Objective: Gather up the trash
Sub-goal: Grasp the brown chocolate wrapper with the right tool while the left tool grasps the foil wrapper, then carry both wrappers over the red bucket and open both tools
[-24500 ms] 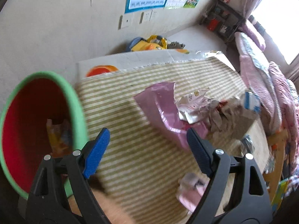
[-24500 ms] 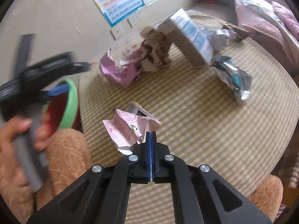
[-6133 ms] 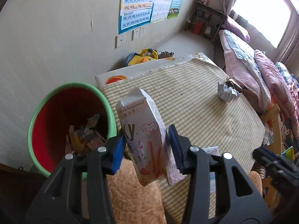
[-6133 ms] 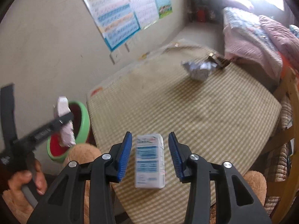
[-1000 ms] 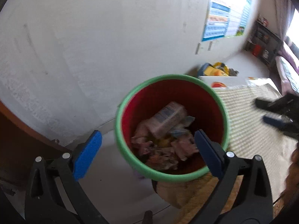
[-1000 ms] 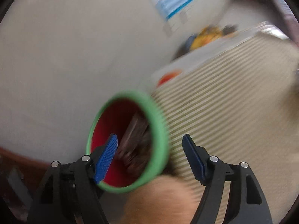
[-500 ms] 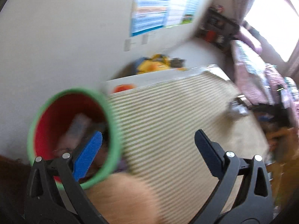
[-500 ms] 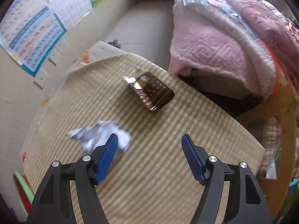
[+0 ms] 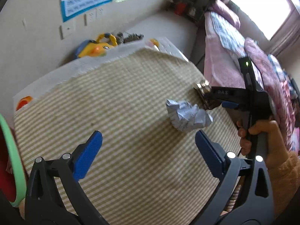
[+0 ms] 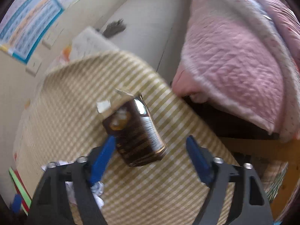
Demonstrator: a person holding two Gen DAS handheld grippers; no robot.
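A crumpled grey-white wrapper (image 9: 188,117) lies on the striped tablecloth (image 9: 121,103), just ahead of my open, empty left gripper (image 9: 148,155). A dark brown carton (image 10: 135,131) with a torn-open top lies near the table's far edge. My right gripper (image 10: 150,159) is open, its jaws either side of the carton's near end without closing on it. The right gripper also shows in the left wrist view (image 9: 230,105), beside the carton (image 9: 203,90). The wrapper peeks out at the lower left of the right wrist view (image 10: 97,189). The green-rimmed red bin (image 9: 13,161) stands at the far left.
A bed with pink quilts (image 10: 234,56) lies past the table's far edge. A yellow toy (image 9: 97,46) sits on the floor by the wall with posters (image 9: 86,1). The bin's rim also shows in the right wrist view (image 10: 18,187).
Both grippers swung away from the bin to the table. The right gripper has moved in close over the brown carton; the left now faces the crumpled wrapper.
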